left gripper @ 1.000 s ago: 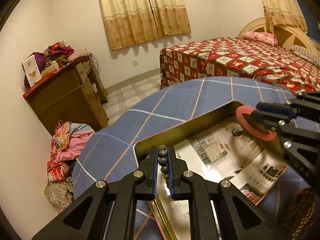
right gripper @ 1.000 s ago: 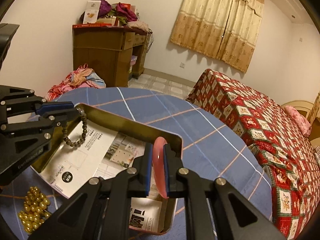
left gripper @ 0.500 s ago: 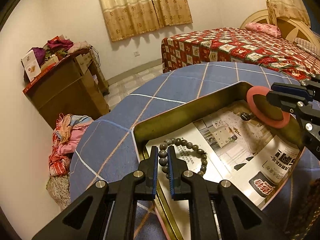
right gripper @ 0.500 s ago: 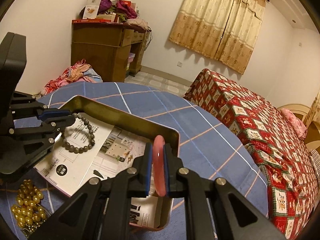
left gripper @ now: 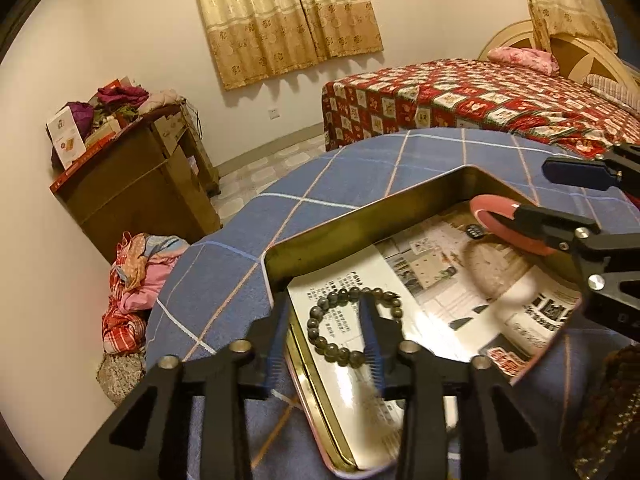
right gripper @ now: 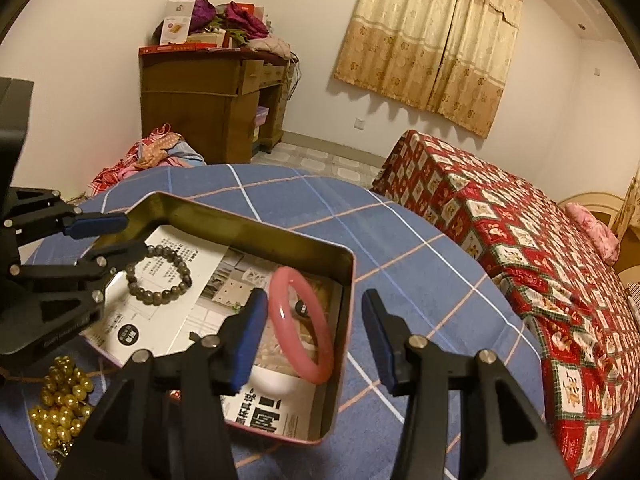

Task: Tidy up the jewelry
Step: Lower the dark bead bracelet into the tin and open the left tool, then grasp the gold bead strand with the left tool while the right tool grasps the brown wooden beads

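Showing only in the right wrist view, gold beads (right gripper: 60, 400) beside tin (right gripper: 256, 222)

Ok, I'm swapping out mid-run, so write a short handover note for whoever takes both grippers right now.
Left gripper: open, over the dark bead bracelet, which lies flat on the paper in the tin tray.
Right gripper: open; the pink bangle sits tilted in the tray, by its left finger.
Done: both are in the tray.
Left: the gold beads lie on the tablecloth, outside the tray.
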Demonstrator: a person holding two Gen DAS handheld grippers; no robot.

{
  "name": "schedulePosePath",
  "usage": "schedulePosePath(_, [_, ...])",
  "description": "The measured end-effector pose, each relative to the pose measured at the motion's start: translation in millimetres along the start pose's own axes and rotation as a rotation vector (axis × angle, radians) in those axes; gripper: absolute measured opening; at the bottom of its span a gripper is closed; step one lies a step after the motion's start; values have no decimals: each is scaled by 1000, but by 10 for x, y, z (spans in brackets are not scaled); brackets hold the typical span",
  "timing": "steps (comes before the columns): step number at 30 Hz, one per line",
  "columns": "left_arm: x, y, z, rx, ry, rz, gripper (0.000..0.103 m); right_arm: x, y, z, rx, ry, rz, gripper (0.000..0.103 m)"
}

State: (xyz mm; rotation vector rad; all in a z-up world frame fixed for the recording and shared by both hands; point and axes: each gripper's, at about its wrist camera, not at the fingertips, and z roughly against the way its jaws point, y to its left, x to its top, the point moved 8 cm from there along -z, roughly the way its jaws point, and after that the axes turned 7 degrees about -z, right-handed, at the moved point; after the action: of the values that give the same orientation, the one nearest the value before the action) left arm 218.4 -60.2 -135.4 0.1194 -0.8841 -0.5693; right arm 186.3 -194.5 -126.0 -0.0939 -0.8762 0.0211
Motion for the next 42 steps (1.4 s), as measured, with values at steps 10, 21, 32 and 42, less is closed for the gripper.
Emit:
schedulePosePath(10, [-51, 86, 145, 58, -22, 12, 77, -48, -61, 117, -12, -10, -25, 52])
schedulePosePath(21, [-159, 21, 197, 66, -2, 22, 77, -165, -116, 200, -22, -2, -53, 53])
schedulePosePath(32, [-229, -42, 271, 67, 7, 29, 77, -282, -161, 366, -18, -12, -85, 56])
schedulePosePath(42, [-317, -40, 460, 62, -12, 54, 77, -447, -224, 478, -19, -5, -118, 59])
